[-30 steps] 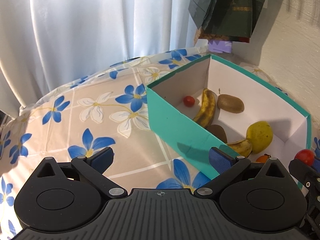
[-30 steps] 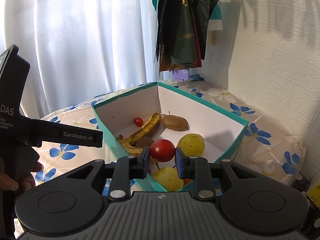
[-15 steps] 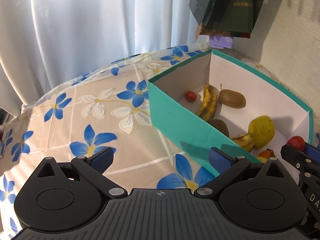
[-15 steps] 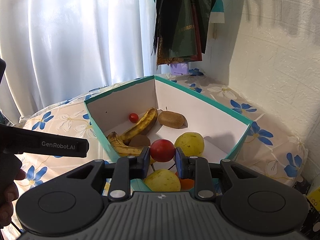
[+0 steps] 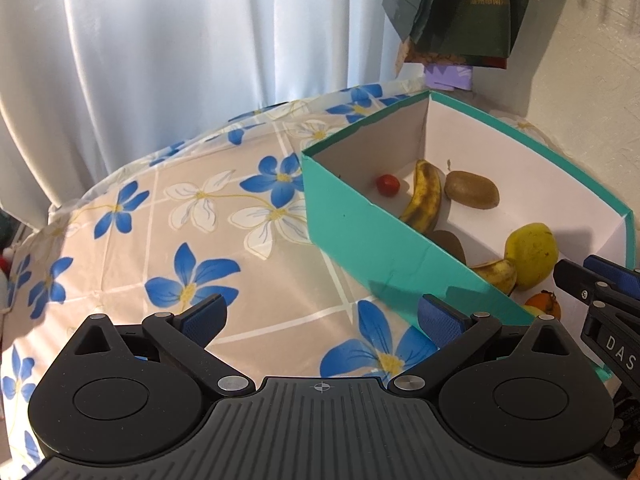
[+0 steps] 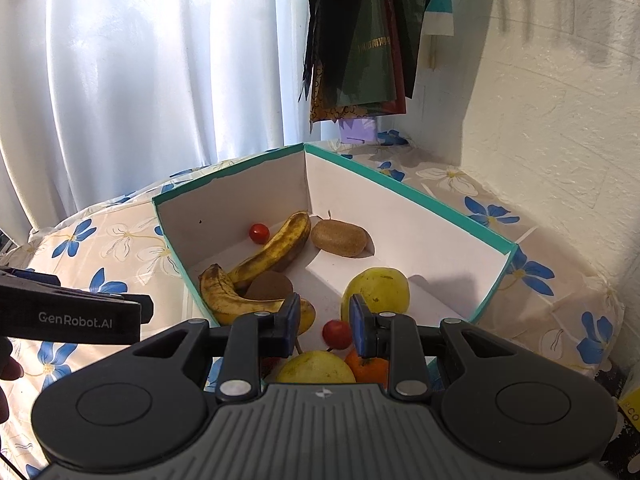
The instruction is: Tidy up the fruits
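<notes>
A teal box (image 6: 420, 200) with white inner walls holds two bananas (image 6: 276, 248), two kiwis (image 6: 340, 236), yellow round fruits (image 6: 376, 290), an orange (image 6: 368, 364) and a small tomato (image 6: 259, 233) at the far end. My right gripper (image 6: 324, 318) hangs over the near end of the box, jaws narrowly apart with nothing between the pads. A red tomato (image 6: 337, 334) lies below them among the fruit. My left gripper (image 5: 320, 314) stands wide open and empty over the flowered tablecloth (image 5: 180, 220), left of the box (image 5: 360, 240). The right gripper's fingers (image 5: 576, 276) show at the right edge there.
The round table is backed by a white curtain (image 6: 160, 80) and a rough white wall (image 6: 540, 120) at the right. Dark cloths (image 6: 360, 40) hang above the box's far corner, over a small purple box (image 6: 358, 130). A hand (image 6: 6, 372) shows at the left edge.
The red tomato has left the right gripper's pads and now lies lower, inside the box. The right gripper moved forward over the box's near end. The left gripper stayed put.
</notes>
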Available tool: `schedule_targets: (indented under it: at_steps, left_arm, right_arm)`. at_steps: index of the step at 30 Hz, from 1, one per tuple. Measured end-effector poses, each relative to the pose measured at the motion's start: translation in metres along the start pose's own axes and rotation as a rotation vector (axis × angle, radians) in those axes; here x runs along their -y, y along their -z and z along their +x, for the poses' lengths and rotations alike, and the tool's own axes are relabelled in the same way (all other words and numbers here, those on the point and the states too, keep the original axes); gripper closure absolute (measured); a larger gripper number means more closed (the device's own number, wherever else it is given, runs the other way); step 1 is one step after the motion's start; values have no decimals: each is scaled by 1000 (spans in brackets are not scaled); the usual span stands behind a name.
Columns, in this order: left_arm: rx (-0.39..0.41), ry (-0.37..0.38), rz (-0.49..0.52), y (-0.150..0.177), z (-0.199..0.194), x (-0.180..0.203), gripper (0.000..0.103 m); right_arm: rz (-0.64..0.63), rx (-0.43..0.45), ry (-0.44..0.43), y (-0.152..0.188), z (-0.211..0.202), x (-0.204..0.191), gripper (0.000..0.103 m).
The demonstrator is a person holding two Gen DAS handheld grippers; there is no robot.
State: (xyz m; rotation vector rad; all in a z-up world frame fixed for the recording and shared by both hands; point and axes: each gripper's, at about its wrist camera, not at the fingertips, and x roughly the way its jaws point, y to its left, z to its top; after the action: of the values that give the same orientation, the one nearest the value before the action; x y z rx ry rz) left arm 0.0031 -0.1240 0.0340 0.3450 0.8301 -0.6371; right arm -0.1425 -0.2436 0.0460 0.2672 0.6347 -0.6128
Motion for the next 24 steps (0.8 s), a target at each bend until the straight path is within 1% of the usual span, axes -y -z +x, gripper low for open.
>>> schedule_targets:
  at_steps: [6,14,16,18,22,24]
  left_arm:
    - [-11,-12,-2,2,1,-1,0]
    - [-20,-31,28,3,2,7,0]
    - [-22,-36,36,3,3,9,0]
    - [-24,-38,44,4,3,12,0]
    - [-25,-43,63,4,4,18,0]
    - [-27,-47,73,5,4,20,0]
  right_arm:
    - [11,-7,2,-1,7,7,77]
    - [13,-15,0,2,10,10,76]
    - [15,-18,2,3,11,11,72]
    - [19,-21,2,3,11,12,65]
    - [18,-24,1,4,12,13,60]
    - [18,-23,5,4,12,12,41]
